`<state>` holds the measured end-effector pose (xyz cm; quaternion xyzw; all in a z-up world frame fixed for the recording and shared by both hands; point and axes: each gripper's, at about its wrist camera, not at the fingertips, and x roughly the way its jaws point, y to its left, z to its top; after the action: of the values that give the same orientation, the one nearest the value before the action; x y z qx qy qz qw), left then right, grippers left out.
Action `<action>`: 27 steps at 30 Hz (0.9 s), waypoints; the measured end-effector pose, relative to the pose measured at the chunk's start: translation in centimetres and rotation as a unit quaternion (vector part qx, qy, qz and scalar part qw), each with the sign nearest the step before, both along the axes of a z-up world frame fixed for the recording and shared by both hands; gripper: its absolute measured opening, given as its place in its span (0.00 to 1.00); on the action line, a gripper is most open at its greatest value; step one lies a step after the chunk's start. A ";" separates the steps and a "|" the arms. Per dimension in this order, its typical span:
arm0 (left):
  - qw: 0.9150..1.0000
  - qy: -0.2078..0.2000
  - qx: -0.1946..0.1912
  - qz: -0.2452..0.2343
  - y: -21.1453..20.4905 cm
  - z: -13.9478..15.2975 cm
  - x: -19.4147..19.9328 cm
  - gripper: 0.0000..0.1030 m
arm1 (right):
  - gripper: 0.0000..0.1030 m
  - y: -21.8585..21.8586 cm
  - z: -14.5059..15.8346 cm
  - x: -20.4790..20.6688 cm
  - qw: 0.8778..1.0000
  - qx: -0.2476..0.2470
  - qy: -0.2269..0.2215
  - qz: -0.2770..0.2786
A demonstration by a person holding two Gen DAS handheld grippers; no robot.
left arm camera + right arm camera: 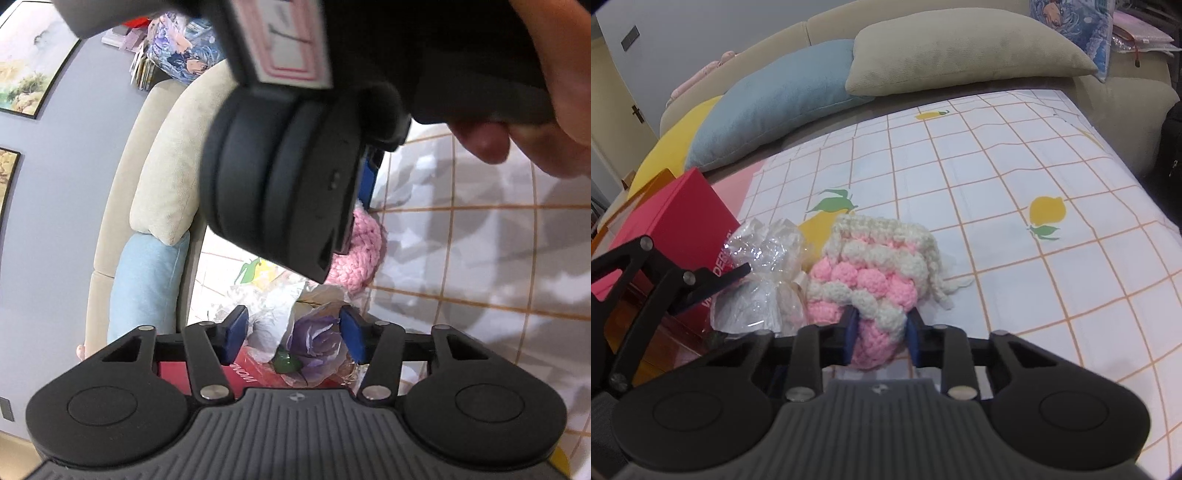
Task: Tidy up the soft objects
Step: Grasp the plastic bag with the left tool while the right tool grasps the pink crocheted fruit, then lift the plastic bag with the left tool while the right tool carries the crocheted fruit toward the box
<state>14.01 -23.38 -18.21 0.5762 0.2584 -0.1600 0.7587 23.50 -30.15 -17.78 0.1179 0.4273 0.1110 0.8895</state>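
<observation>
Crocheted pink-and-cream pouch [875, 280], cream opening pointing away

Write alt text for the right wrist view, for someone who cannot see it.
The right gripper has its jaws closed on a pink and cream crocheted pouch lying on a checked bedsheet with lemon prints. Beside the pouch sits a cellophane-wrapped bundle against a red box. Blue, beige and yellow pillows line the sofa behind.
</observation>
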 end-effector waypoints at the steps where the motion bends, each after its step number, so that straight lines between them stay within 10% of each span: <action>1: 1.000 0.000 -0.006 0.001 0.1 0.2 0.0 0.56 | 0.22 0.0 0.1 -0.1 1.000 -0.003 -0.001 0.000; 14: 0.992 -0.010 -0.122 0.021 0.6 6.3 -2.7 0.54 | 0.21 -3.4 3.0 -2.6 0.996 0.003 -0.010 -0.085; 27: 0.966 -0.024 -0.255 0.040 4.8 12.0 -7.0 0.54 | 0.21 -2.1 6.2 -8.0 0.995 0.005 0.006 -0.096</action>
<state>6.98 -18.53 -6.22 0.3565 0.2135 -0.1758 0.8924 15.47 -32.29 -11.53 0.1631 0.4185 0.0267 0.8930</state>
